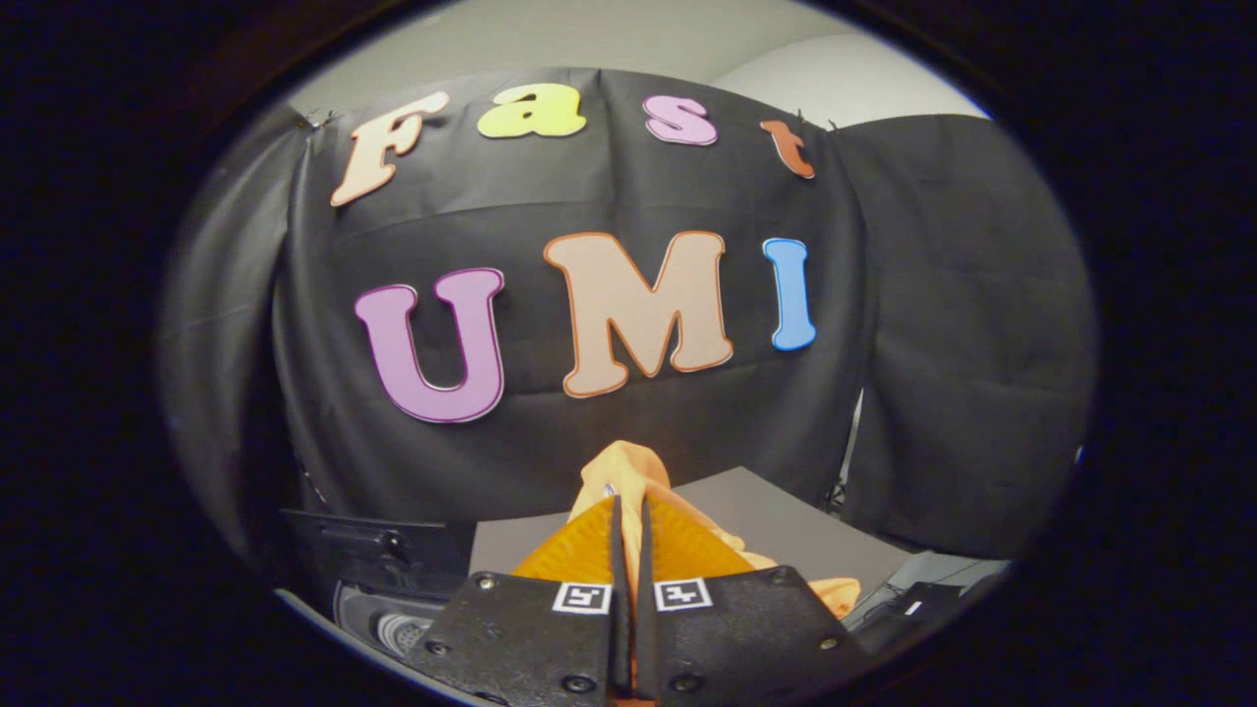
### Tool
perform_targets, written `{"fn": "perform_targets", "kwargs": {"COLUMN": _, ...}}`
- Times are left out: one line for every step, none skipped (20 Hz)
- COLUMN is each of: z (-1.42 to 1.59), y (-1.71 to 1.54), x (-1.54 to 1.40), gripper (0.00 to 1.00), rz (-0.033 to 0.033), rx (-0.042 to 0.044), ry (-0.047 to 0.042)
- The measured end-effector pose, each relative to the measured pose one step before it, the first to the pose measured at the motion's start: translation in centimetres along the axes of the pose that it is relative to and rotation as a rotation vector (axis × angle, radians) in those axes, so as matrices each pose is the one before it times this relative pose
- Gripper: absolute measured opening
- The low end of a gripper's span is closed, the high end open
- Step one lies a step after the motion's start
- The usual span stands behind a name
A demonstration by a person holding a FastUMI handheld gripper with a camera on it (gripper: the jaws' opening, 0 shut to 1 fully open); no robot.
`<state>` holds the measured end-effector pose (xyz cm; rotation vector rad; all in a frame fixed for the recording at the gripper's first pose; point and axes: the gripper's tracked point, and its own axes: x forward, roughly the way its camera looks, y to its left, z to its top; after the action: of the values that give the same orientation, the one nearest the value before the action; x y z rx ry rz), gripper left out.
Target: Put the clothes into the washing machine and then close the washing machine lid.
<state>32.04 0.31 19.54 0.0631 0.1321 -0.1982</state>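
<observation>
the gripper is clamped narrow on an orange garment lifted clear of the grey table, so carry it high over to the washing machine at lower left, releasing only above the drum.

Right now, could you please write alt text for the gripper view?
The gripper is shut on a bunched orange cloth garment, held up before the booth's black cloth wall. Below lie a grey flat surface and a dark washing machine opening.
</observation>
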Motion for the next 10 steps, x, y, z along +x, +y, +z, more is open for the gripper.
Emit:
{"fn": "perform_targets", "kwargs": {"z": 0.364, "y": 0.832, "x": -0.679, "gripper": 0.02, "rz": 0.00534, "rx": 0.01517, "ry": -0.00987}}
{"fn": "perform_targets", "kwargs": {"z": 0.312, "y": 1.030, "x": -0.534, "gripper": 0.02, "rz": 0.00918, "rx": 0.01565, "ry": -0.00520}}
{"fn": "perform_targets", "kwargs": {"z": 0.042, "y": 1.297, "x": -0.681, "gripper": 0.02, "rz": 0.01273, "rx": 0.00989, "ry": 0.00189}}
{"fn": "perform_targets", "kwargs": {"z": 0.168, "y": 1.165, "x": -0.543, "gripper": 0.02, "rz": 0.01117, "rx": -0.00109, "ry": -0.00471}}
{"fn": "perform_targets", "kwargs": {"z": 0.026, "y": 1.079, "x": -0.512, "gripper": 0.02, "rz": 0.00936, "rx": -0.01213, "ry": -0.00069}}
{"fn": "perform_targets", "kwargs": {"z": 0.194, "y": 1.292, "x": -0.475, "gripper": 0.02, "rz": 0.01550, "rx": -0.00765, "ry": -0.00741}}
{"fn": "perform_targets", "kwargs": {"z": 0.081, "y": 1.515, "x": -0.402, "gripper": 0.02, "rz": 0.01933, "rx": -0.00409, "ry": -0.00218}}
{"fn": "perform_targets", "kwargs": {"z": 0.053, "y": 1.567, "x": -0.579, "gripper": 0.02, "rz": 0.01617, "rx": -0.00291, "ry": -0.00899}}
{"fn": "perform_targets", "kwargs": {"z": -0.043, "y": 1.589, "x": -0.501, "gripper": 0.02, "rz": 0.01820, "rx": 0.00110, "ry": -0.00055}}
{"fn": "perform_targets", "kwargs": {"z": 0.042, "y": 1.726, "x": -0.286, "gripper": 0.02, "rz": 0.02377, "rx": 0.00691, "ry": -0.00456}}
